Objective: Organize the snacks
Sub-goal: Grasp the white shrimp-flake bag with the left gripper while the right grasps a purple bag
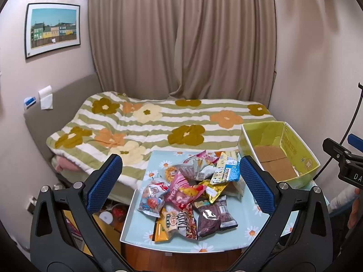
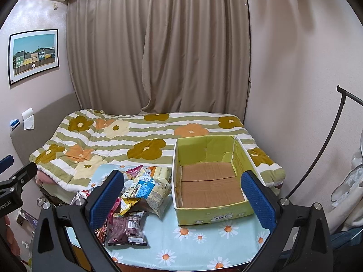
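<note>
A heap of snack packets (image 1: 192,192) lies on the small table (image 1: 251,233) with a light blue daisy cloth. A dark brown packet (image 1: 208,219) and a yellow one (image 1: 165,226) sit at its near edge. To the right stands a green cardboard box (image 1: 279,154) with a bare brown floor. My left gripper (image 1: 179,181) hovers open above the heap, holding nothing. The right wrist view shows the box (image 2: 211,181) straight ahead and the heap (image 2: 138,195) to its left. My right gripper (image 2: 182,195) is open and holds nothing, above the box's near-left corner.
A bed with a flowered striped quilt (image 1: 158,127) runs behind the table, up to beige curtains (image 1: 181,38). A wall (image 2: 295,68) closes the right side, with a thin black stand (image 2: 329,136) beside it. Clutter lies on the floor (image 1: 113,213) left of the table.
</note>
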